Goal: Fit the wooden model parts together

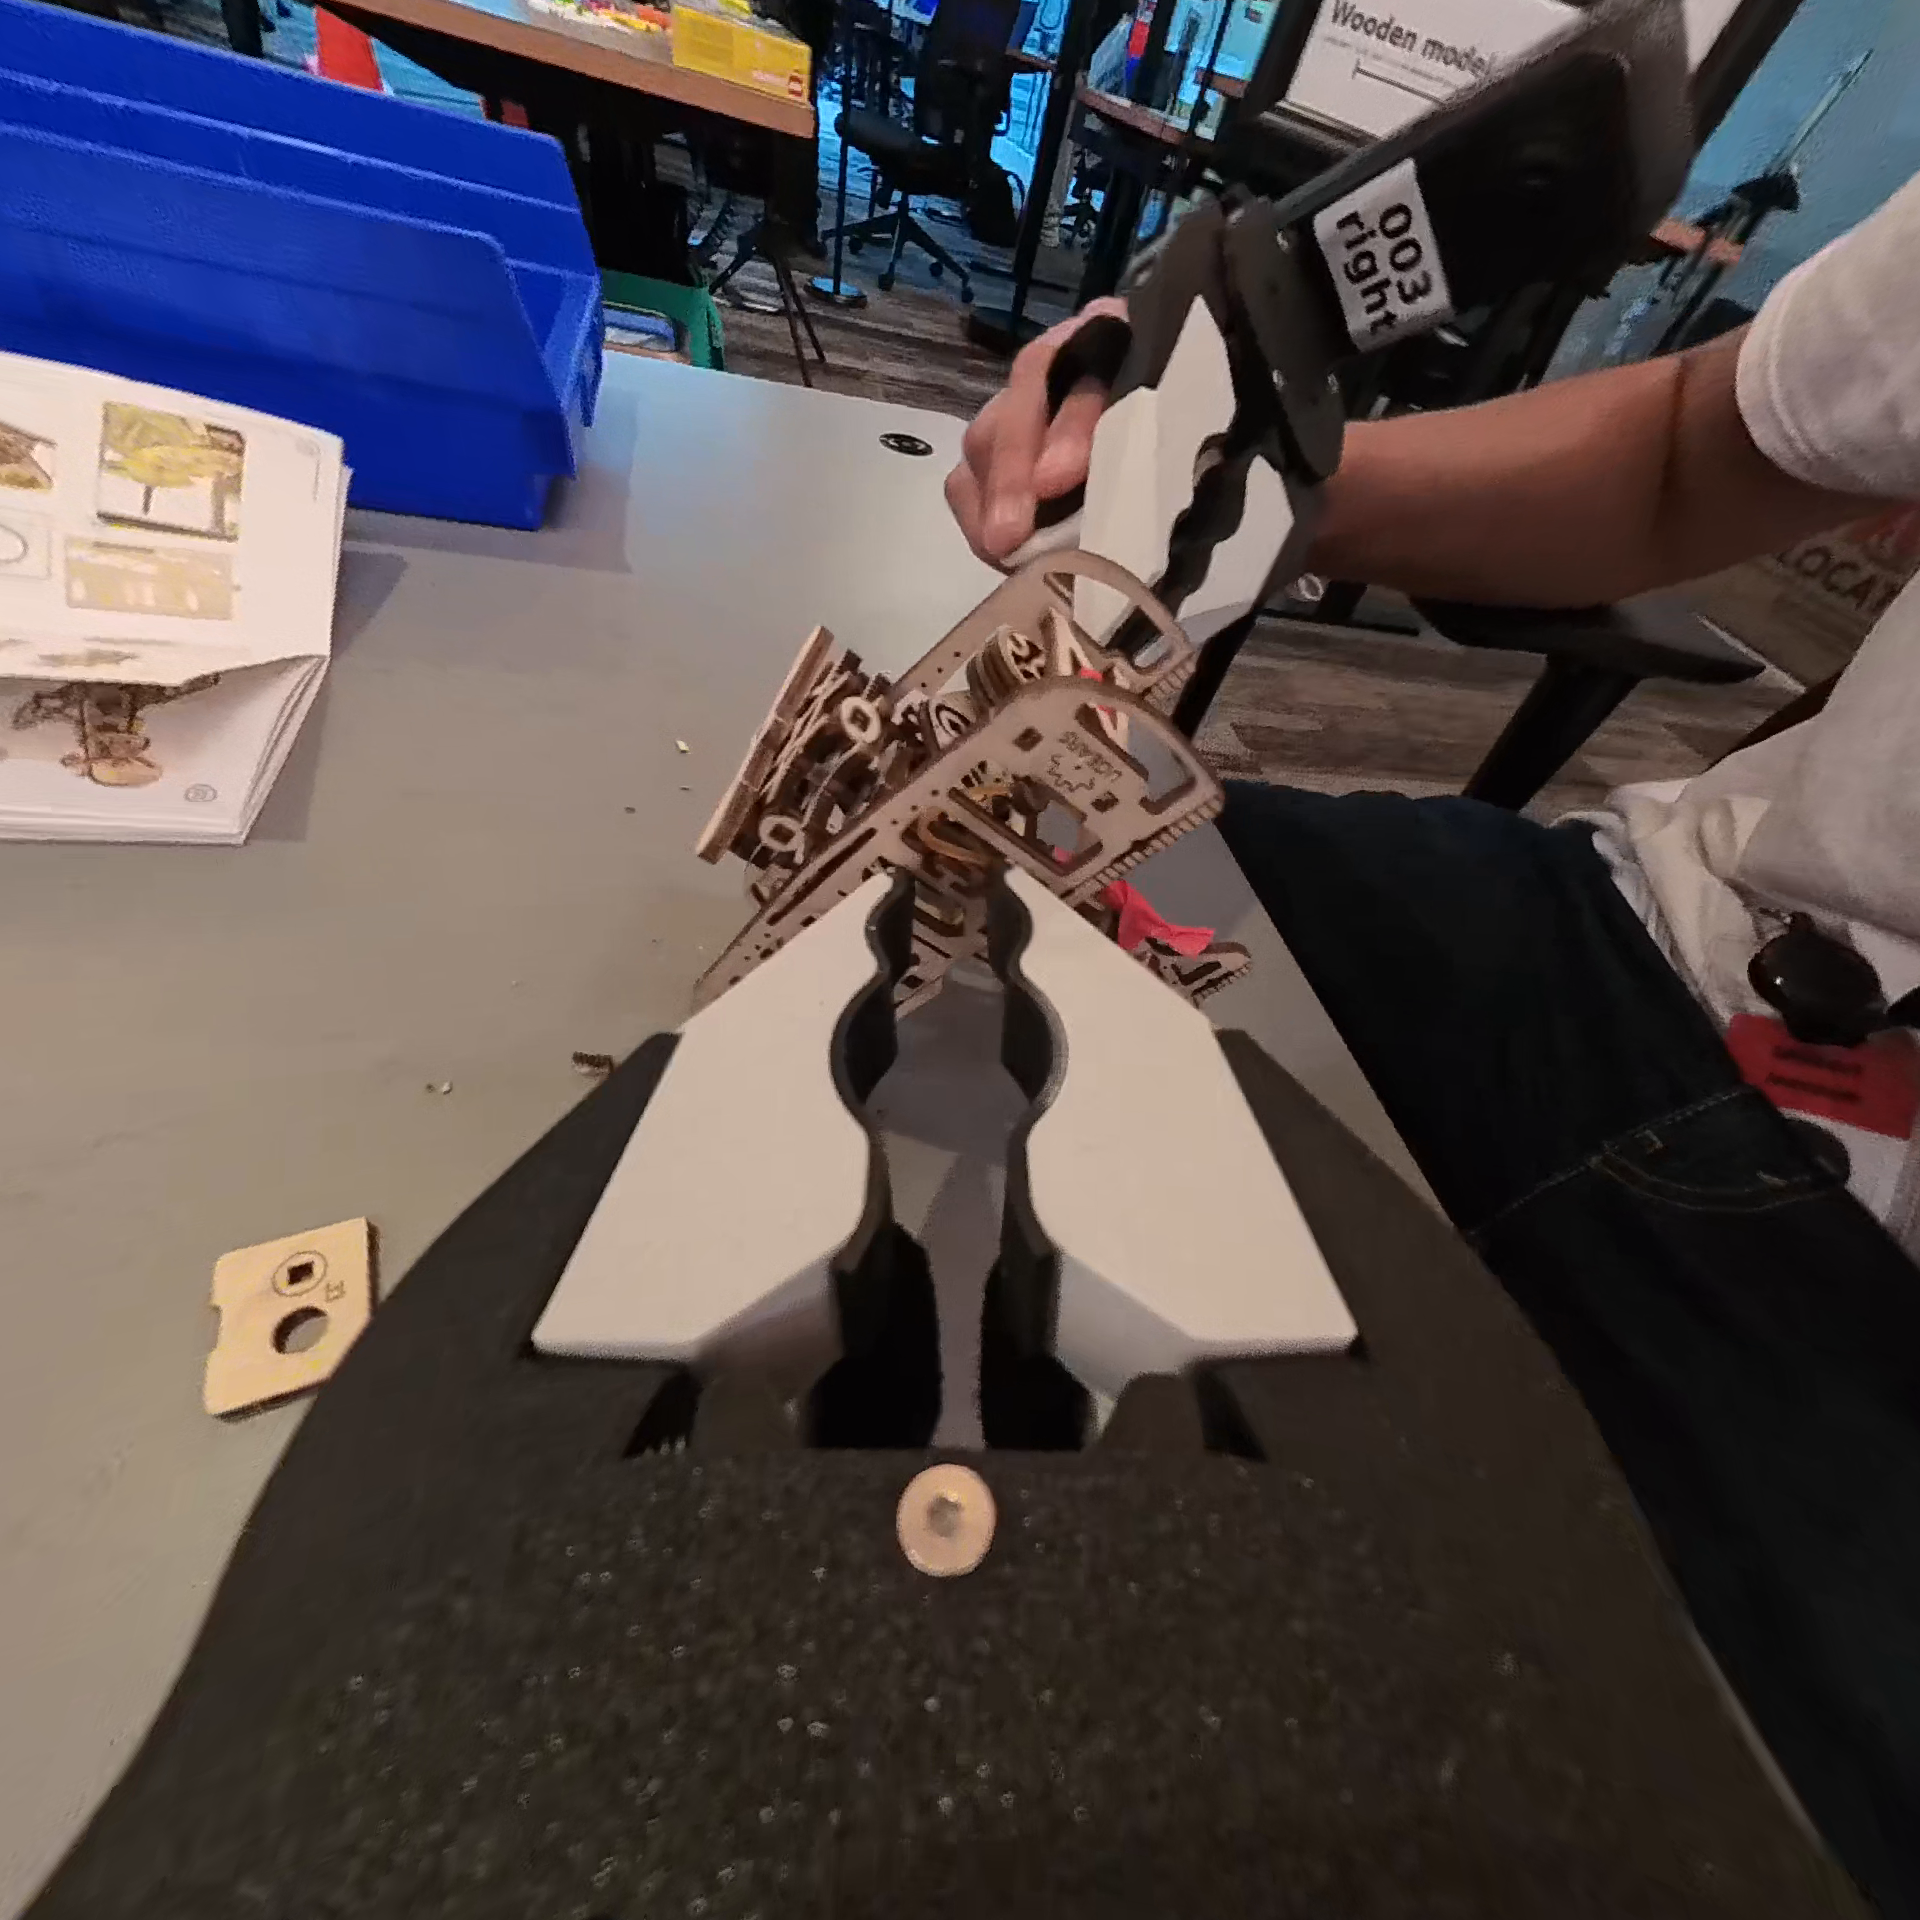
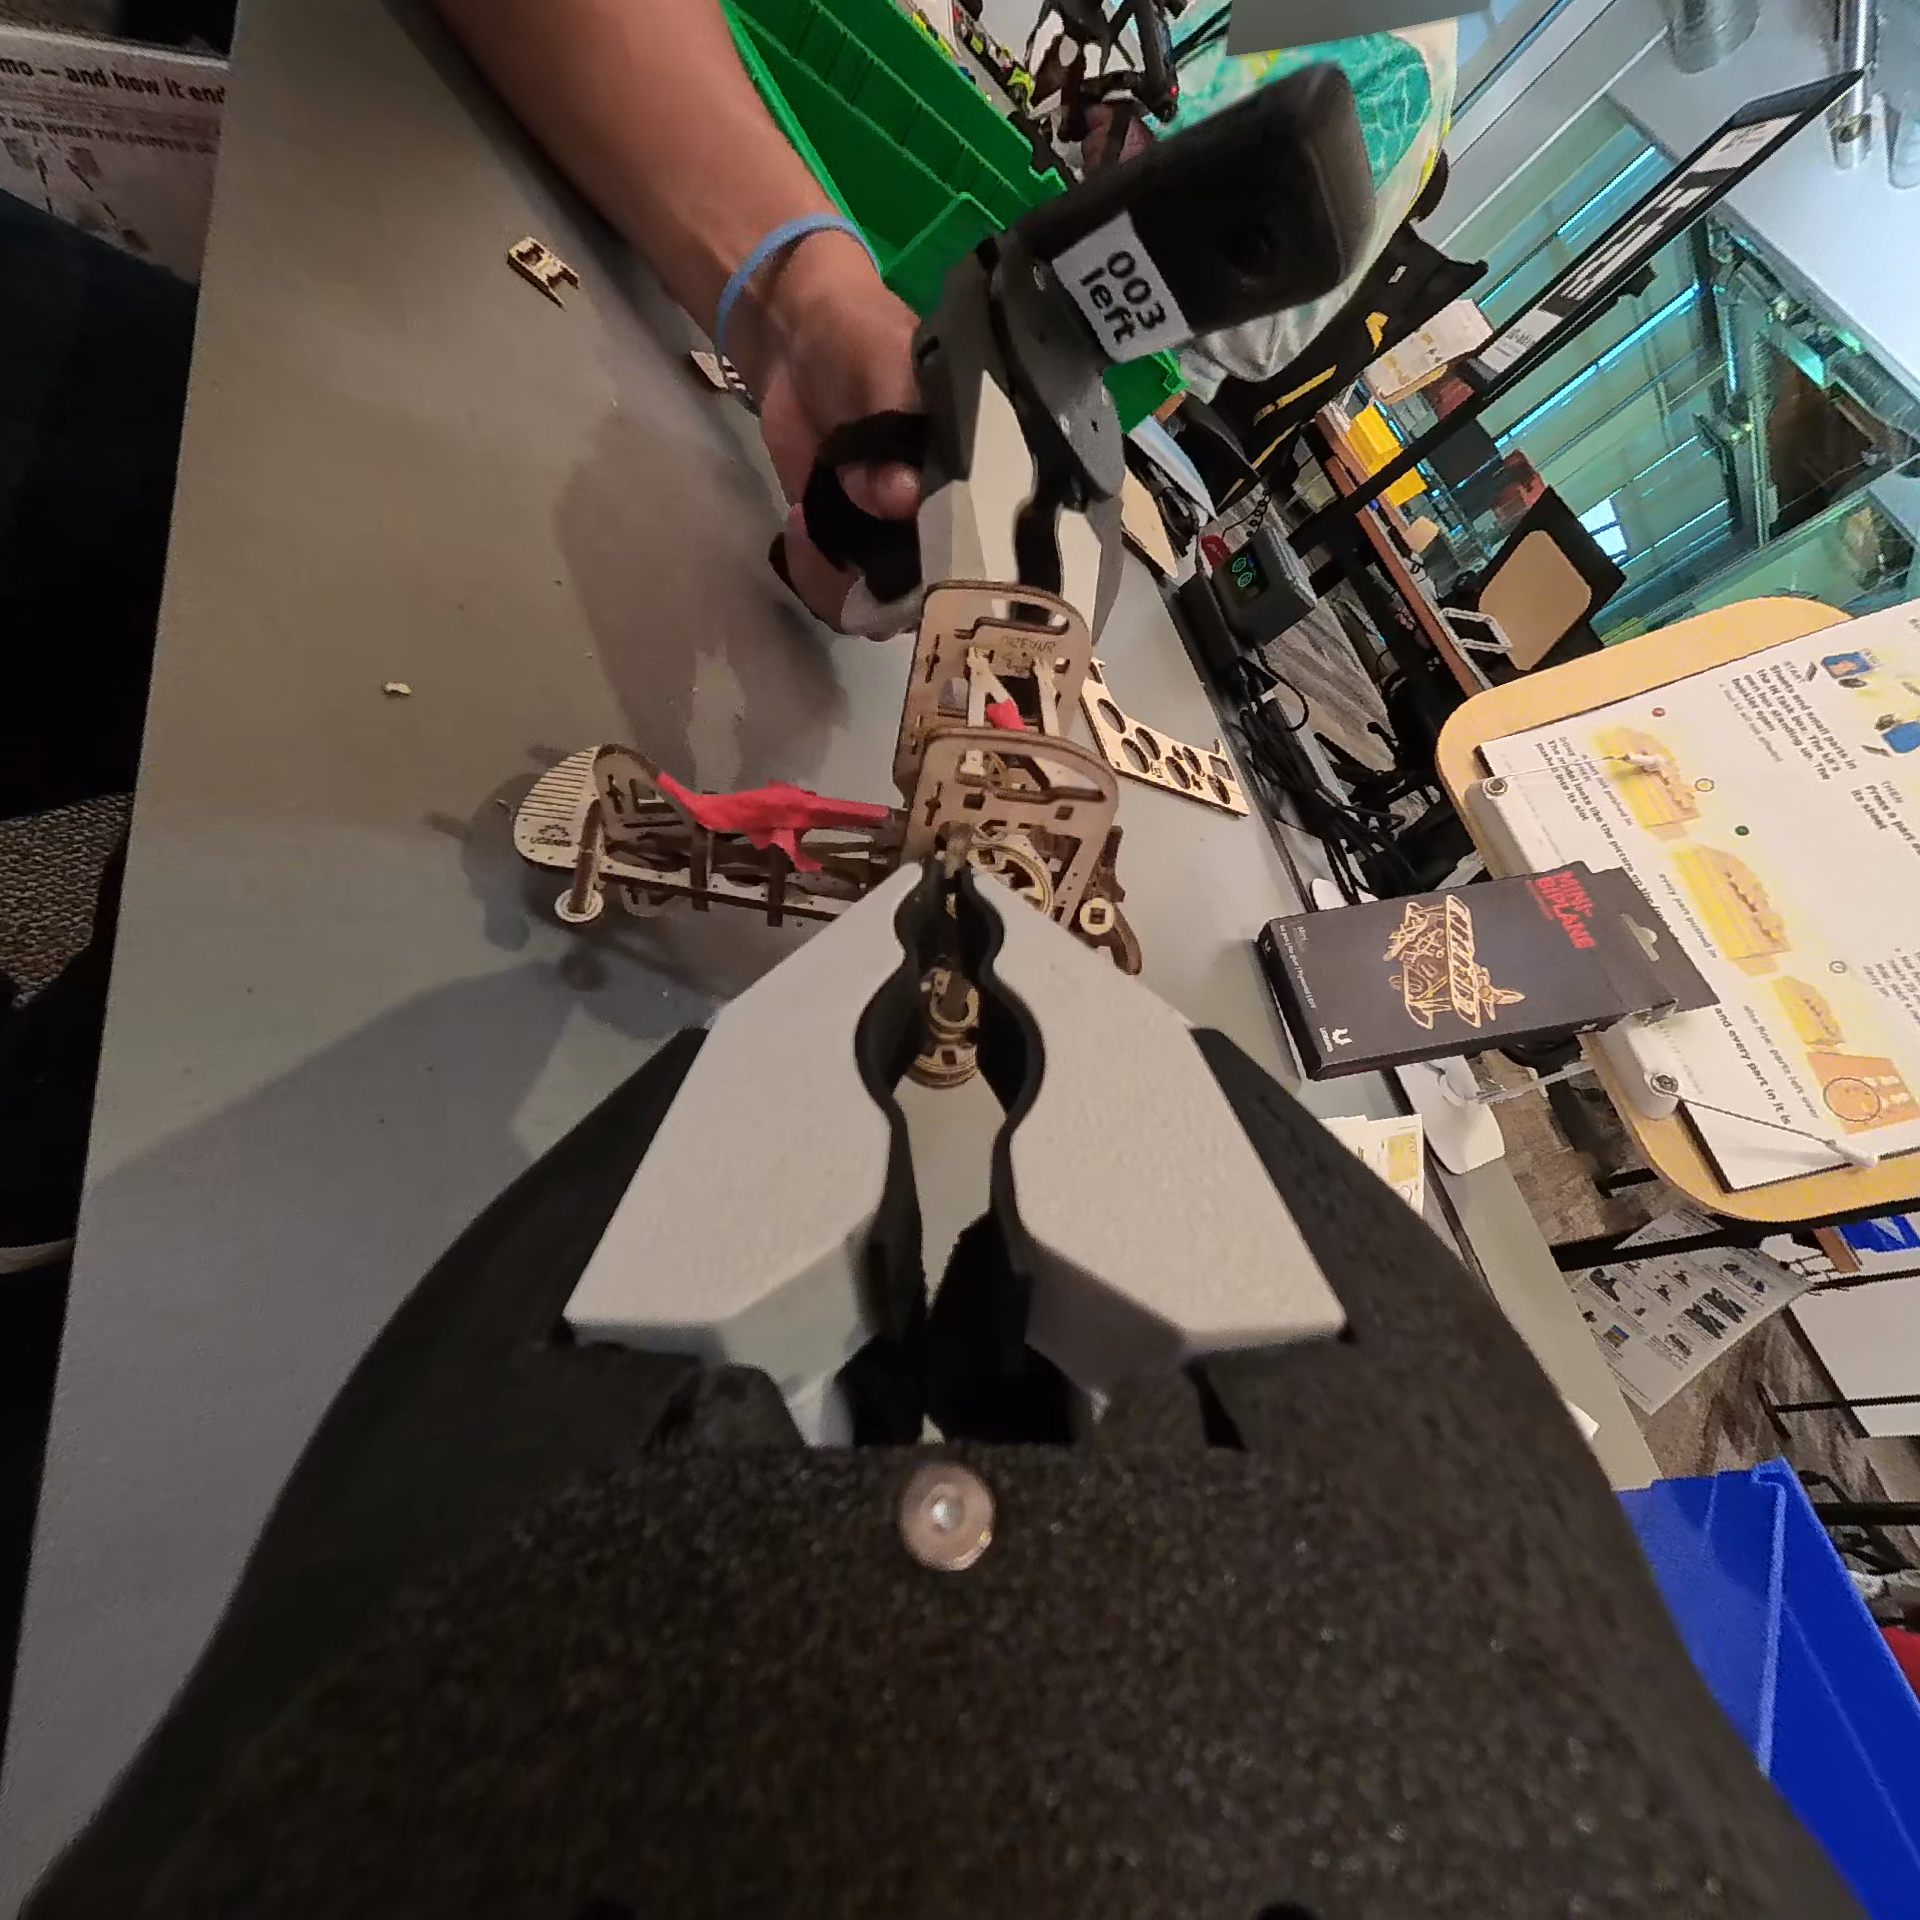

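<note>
Our left tool (image 1: 948,883) is spread, its tips at the lower wing of the wooden model (image 1: 966,769). Our right tool (image 2: 940,883) pinches a small wooden axle part (image 2: 945,1023) against the model, which stands tilted on the grey surface (image 1: 468,935). A loose wooden piece (image 1: 291,1314) lies nearby.
</note>
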### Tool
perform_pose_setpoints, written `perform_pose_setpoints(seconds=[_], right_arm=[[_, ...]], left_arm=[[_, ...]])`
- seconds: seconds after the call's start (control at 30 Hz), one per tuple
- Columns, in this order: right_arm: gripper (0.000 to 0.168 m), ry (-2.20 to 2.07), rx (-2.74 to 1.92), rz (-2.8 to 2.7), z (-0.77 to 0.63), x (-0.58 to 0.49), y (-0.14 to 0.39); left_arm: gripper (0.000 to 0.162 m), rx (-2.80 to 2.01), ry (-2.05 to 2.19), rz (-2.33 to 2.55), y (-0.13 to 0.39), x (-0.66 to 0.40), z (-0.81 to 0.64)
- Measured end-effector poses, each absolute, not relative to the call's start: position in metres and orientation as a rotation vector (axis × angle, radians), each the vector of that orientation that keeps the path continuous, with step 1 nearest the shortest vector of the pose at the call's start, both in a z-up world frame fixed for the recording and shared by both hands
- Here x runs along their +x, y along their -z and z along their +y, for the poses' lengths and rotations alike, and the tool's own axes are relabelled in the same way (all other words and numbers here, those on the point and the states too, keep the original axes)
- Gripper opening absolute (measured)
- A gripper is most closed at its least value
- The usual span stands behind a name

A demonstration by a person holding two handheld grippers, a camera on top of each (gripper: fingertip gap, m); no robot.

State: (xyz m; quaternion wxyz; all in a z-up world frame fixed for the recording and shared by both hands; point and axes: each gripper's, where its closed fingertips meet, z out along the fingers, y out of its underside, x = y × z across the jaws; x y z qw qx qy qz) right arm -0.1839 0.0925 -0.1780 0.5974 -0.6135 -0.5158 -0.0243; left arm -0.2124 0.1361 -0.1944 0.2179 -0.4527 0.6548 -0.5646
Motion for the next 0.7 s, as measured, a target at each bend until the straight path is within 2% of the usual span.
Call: perform_pose_setpoints(seconds=[0.4,0.7], right_arm=[[0.000,0.087,-1.405,-1.228,0.098,-0.188,0.183],[0.000,0.085,-1.403,-1.216,0.101,-0.189,0.181]], left_arm=[[0.005,-1.391,1.719,1.732,0.187,-0.217,0.130],[0.000,-1.378,1.639,1.723,0.189,-0.216,0.135]])
